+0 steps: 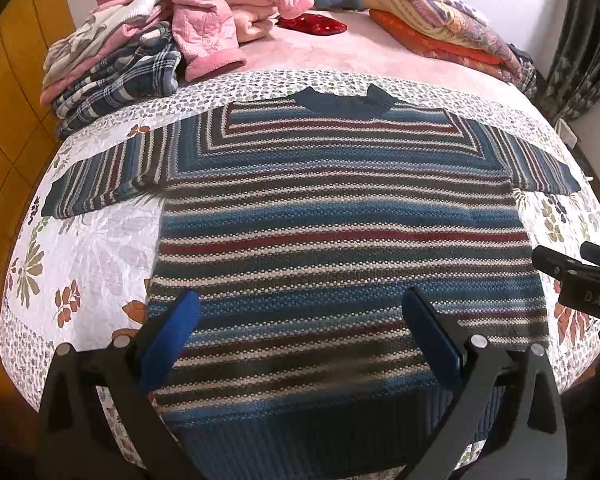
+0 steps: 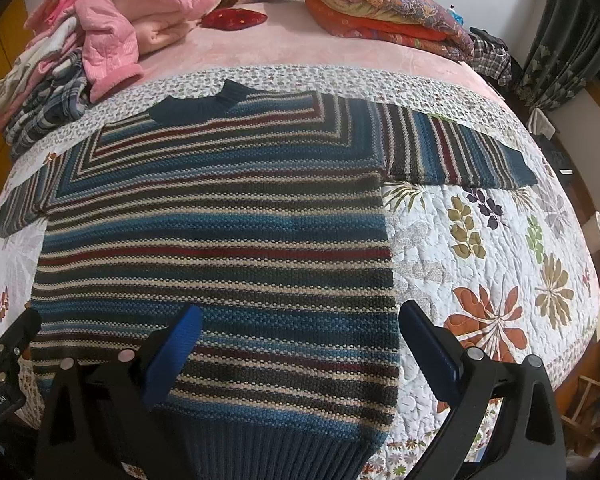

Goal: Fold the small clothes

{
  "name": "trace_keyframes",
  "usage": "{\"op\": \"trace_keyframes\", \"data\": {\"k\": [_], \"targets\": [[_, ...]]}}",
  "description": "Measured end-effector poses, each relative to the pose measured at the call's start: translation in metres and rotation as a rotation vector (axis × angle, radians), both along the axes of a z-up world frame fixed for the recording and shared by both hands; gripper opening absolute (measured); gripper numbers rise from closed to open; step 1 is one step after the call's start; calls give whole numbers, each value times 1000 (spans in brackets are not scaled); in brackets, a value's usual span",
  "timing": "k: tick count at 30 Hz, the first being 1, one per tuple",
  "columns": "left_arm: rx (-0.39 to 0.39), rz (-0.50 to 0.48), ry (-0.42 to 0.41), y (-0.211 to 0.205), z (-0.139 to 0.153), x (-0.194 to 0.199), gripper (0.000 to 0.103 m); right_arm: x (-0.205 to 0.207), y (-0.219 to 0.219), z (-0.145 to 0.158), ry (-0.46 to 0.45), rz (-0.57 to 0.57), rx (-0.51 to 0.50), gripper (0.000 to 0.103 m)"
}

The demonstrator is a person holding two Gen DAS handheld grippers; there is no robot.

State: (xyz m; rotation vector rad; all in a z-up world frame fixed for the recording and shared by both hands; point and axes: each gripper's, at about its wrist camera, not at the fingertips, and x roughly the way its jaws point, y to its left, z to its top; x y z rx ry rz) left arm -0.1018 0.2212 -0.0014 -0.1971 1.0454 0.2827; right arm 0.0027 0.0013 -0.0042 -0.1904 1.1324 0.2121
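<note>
A striped knit sweater (image 1: 340, 220) in blue, dark grey, cream and red lies flat on the floral quilt (image 1: 88, 248), collar far, ribbed hem near, both sleeves spread sideways. My left gripper (image 1: 300, 320) hovers open over the sweater's lower part, blue pads wide apart with nothing between them. In the right wrist view the same sweater (image 2: 220, 232) fills the left and centre. My right gripper (image 2: 300, 324) is open above its lower right edge, with one finger over the knit and the other over the quilt (image 2: 480, 248). The right gripper's black body (image 1: 580, 280) shows at the left view's right edge.
A pile of pink and plaid clothes (image 1: 160, 32) sits at the far left of the bed. Folded patterned blankets (image 1: 440, 28) lie at the far right, with a red item (image 1: 312, 24) between them. A dark curtain (image 2: 560, 52) hangs at right; wooden floor (image 1: 8, 100) lies left.
</note>
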Motion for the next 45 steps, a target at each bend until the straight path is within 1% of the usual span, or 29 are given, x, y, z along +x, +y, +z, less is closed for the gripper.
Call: {"op": "trace_keyframes", "data": {"k": [8,11,14,16,17,19,21,23,24,27,29,31,32,35,36,39,41,43,45], "targets": [[-3,-2,-1,0,-1,0,100,0,-1,0,1,0,0,99],[-16,-6,7,1,-3,3,100,10,-6,-2,22,-3,12,99],[-19,1,19,2,-10,11,100,37,-22,-2,64,-31,36,99],[-15,5,33,3,-15,18,100,59,-39,1,81,-84,57,99],[-11,8,43,5,-18,23,100,72,-49,4,80,-113,68,99],[4,17,45,7,-19,30,100,99,-70,7,70,-163,57,99],[1,35,31,7,-17,38,100,128,-93,7,78,-212,67,99],[-10,42,8,6,-15,49,100,164,-127,-1,108,-265,89,99],[-7,40,-6,3,-13,59,100,176,-142,-6,112,-294,92,99],[2,23,-23,-13,-14,93,100,214,-195,-25,152,-391,160,99],[-30,15,-27,-23,-15,118,100,235,-229,-38,177,-457,206,99],[-44,5,-38,-37,-18,144,100,254,-257,-53,198,-508,218,99],[-43,-3,-49,-45,-19,159,100,260,-266,-58,206,-522,215,99],[-52,-27,-55,-65,-23,187,100,280,-292,-74,223,-549,196,98],[-57,-39,-56,-72,-24,198,100,287,-300,-79,226,-549,196,97],[-49,-51,-65,-85,-27,220,100,305,-318,-90,226,-550,239,95],[-42,-57,-65,-91,-31,230,100,314,-329,-104,251,-576,286,92],[-42,-57,-61,-92,-34,235,100,321,-337,-118,288,-596,328,82],[-41,-52,-52,-94,-39,240,100,326,-345,-127,298,-615,353,78]]}}
